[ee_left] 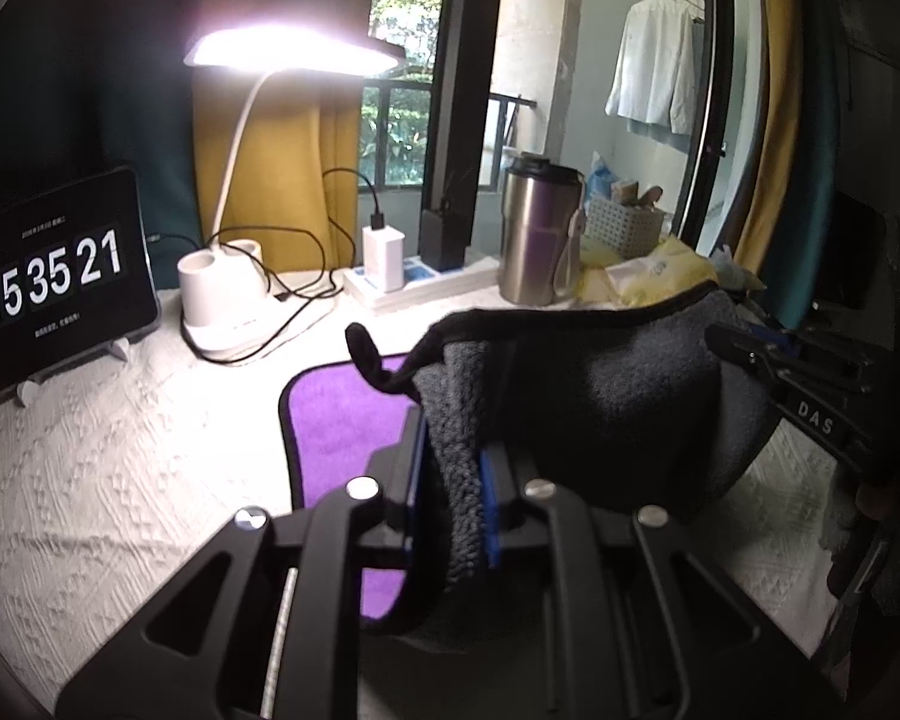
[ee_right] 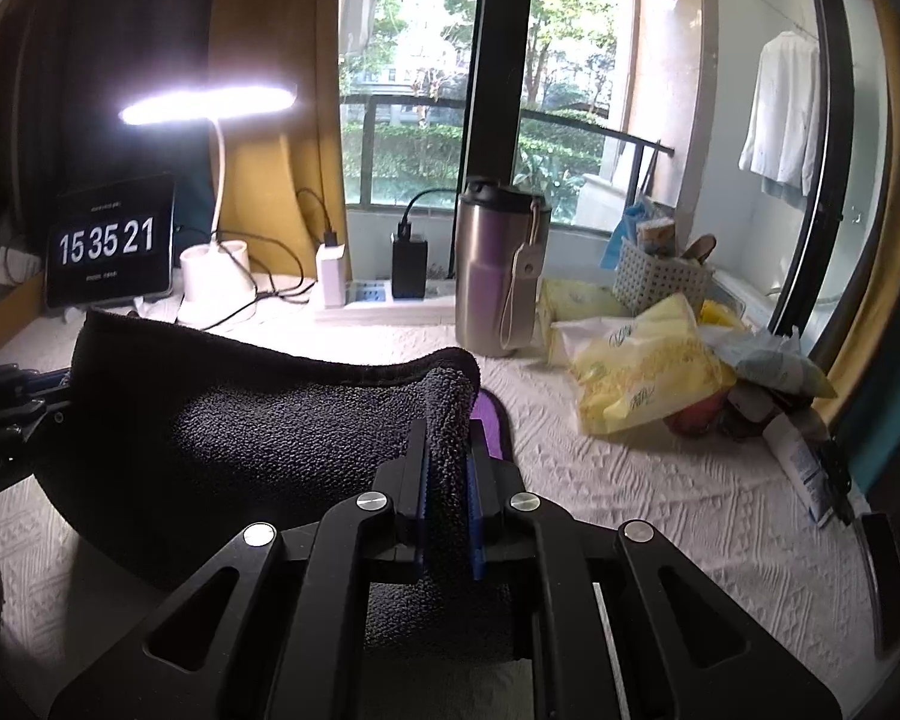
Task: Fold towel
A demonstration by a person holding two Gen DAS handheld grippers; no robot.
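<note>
one towel (ee_left: 624,384), one lamp (ee_left: 288,51), one tumbler (ee_left: 537,231), two grippers (ee_left: 450,474) (ee_right: 448,480).

A lit white desk lamp (ee_left: 294,54) glows beside mustard curtains (ee_right: 270,90). Black-framed windows (ee_right: 498,90) show green trees and what seems a balcony railing (ee_right: 594,129). White textured tablecloth (ee_left: 90,480) below.

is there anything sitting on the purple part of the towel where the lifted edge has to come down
Nothing visible. Both the left gripper and right gripper are shut on the towel, and the purple face below looks bare. The tumbler and yellow packets sit farther back on the tablecloth.
</note>
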